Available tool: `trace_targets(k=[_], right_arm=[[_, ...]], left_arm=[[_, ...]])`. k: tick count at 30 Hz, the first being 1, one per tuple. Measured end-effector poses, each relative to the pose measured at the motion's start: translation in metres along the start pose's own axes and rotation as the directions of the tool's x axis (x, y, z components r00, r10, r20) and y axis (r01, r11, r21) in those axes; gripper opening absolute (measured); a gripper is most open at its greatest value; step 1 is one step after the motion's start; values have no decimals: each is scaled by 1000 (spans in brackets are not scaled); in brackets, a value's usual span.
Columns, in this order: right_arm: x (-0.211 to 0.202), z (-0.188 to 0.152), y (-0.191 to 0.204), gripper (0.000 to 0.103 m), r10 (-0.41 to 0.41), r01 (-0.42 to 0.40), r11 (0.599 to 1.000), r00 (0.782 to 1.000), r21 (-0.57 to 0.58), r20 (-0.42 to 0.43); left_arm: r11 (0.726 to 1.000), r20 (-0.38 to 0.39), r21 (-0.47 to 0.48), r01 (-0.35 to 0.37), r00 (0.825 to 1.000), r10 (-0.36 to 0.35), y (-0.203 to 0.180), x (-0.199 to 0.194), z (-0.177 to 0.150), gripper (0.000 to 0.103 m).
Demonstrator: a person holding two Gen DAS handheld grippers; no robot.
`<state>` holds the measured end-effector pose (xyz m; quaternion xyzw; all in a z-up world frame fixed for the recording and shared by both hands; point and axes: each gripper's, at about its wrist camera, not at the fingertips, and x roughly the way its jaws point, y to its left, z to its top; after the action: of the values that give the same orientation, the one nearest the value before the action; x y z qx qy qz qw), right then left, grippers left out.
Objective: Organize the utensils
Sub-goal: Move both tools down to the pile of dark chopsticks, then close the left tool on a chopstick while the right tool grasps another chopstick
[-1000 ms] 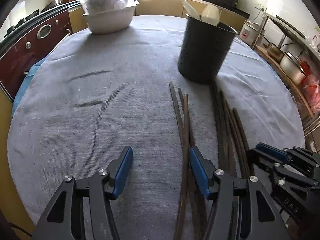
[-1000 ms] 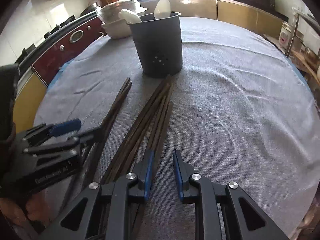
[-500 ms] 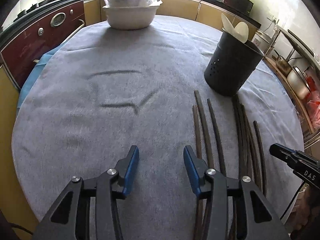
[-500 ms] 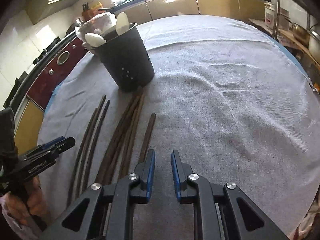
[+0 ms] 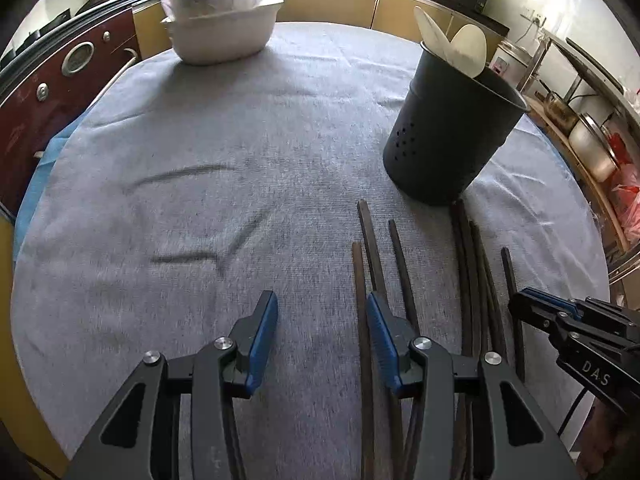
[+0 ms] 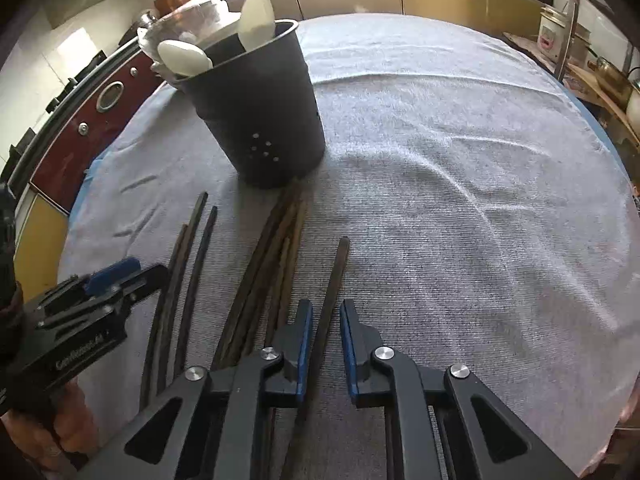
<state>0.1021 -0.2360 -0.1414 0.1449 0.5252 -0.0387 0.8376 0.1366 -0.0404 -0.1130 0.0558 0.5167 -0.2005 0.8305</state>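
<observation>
At the bottom of the right wrist view, the right gripper (image 6: 324, 344) was seen with its jaws closing around a single dark chopstick (image 6: 334, 280), which lay between the blue pads; a narrow gap could be made out on each side, so the stick was not judged to be pinched yet. In the lower middle of the left wrist view, the left gripper (image 5: 322, 336) was held about half open over the grey cloth (image 5: 200, 208), with nothing between its pads; its right pad stood just beside a loose group of three chopsticks (image 5: 370, 240).

Slightly farther up, a thicker bundle of chopsticks (image 6: 276, 248) was laid in the centre-left of the right wrist view, its far ends reaching the foot of the holder. All the sticks were found flat on the cloth, pointing roughly toward the holder.

Beyond them, the black perforated utensil holder (image 5: 452, 136) was stood upright in the upper right of the left wrist view, with two pale spoons (image 5: 460, 48) already placed inside it. At the far edge of the table, upper left, a white tub (image 5: 224, 36) of crockery was set.

The task was judged to be partly done: the spoons had been stowed, while every visible chopstick was left to be gathered and dropped into the holder, beginning, it appeared, with the single stick at the right gripper
</observation>
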Motion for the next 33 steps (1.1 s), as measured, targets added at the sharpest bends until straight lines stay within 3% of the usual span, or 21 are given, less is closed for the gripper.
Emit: trace_targets(k=[9,16,19,21,22,24,27,33], right_arm=[[-2,5,-29,13,89,-83,990,995,112,-49],[9,23,6,14,-88,88,996,994,-10,-61],[13,29,17,11,-137,135,990,990,-50,-43],[14,29,23,10,-154,151,986,987,-71,-35],[14,28,24,9,-155,152,986,987,-72,-30],[12,25,24,7,-131,129,990,991,-54,-24],[-2,19,17,6,-32,32,999,999,-8,12],[-47,10,10,6,81,-80,997,985,-12,153]], left_arm=[[991,-19,106,-85,996,87,-18,9,13,48],[993,-55,99,-65,996,70,-15,19,27,46],[994,-56,100,-54,997,60,-14,22,35,28],[995,-59,91,-38,997,43,-10,25,42,11],[996,-60,85,-26,998,31,-6,27,41,9],[998,-66,56,10,998,-6,3,31,45,7],[998,-53,5,62,997,-62,17,27,43,5],[993,92,-6,119,989,-118,16,-24,31,5]])
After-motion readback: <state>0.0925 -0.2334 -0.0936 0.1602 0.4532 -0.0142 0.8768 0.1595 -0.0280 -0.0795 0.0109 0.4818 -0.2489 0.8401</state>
